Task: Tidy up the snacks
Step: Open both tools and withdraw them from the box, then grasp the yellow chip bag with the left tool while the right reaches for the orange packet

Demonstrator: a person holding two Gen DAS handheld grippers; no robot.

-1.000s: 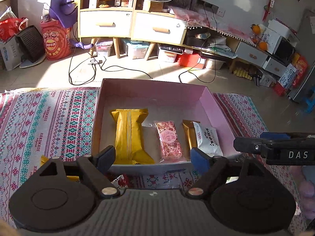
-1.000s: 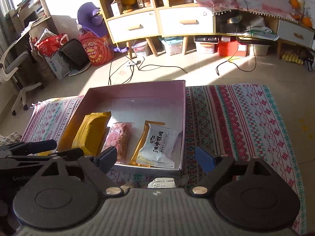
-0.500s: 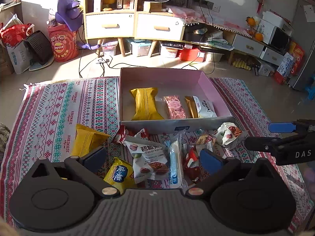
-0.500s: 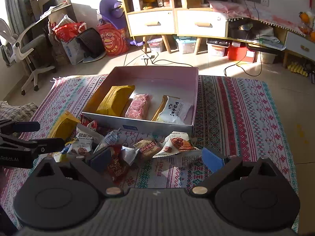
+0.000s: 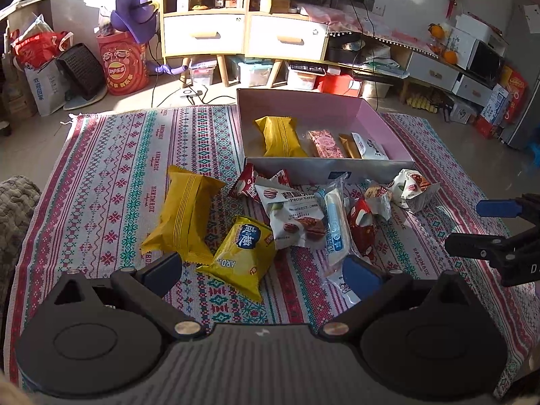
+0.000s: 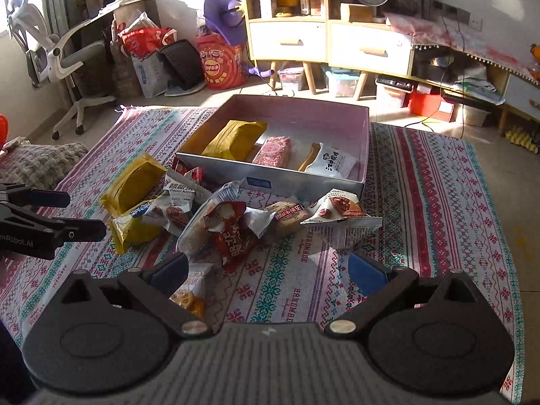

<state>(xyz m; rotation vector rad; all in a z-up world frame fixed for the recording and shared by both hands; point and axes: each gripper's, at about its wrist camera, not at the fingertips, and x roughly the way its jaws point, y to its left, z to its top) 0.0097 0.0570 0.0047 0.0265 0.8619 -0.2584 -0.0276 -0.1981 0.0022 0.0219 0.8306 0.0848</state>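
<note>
A pink open box [image 5: 378, 119] [image 6: 366, 141] on the patterned cloth holds a yellow packet [image 5: 280, 136], a pink bar [image 5: 324, 142], a gold stick and a white packet [image 6: 332, 165]. In front of it lies a heap of loose snacks: a large yellow packet [image 5: 184, 214], a yellow chips bag [image 5: 243, 254], a white pecan pack [image 5: 292, 214], a long clear-wrapped bar [image 5: 334, 227], a red packet [image 6: 233, 236] and a white walnut pack [image 6: 341, 217]. My left gripper [image 5: 261, 275] is open and empty above the near side of the heap. My right gripper [image 6: 268, 273] is open and empty too.
The cloth [image 5: 111, 168] covers a low surface with bare room at left and right [image 6: 438, 185]. A grey cushion [image 6: 37, 162] lies at the left edge. Beyond are drawers and shelves [image 5: 243, 33], cables on the floor, bags and an office chair [image 6: 57, 57].
Both grippers have drawn back and up from the box's front edge. The heap of loose snacks in front of the box has come into view. Both stay open and empty.
</note>
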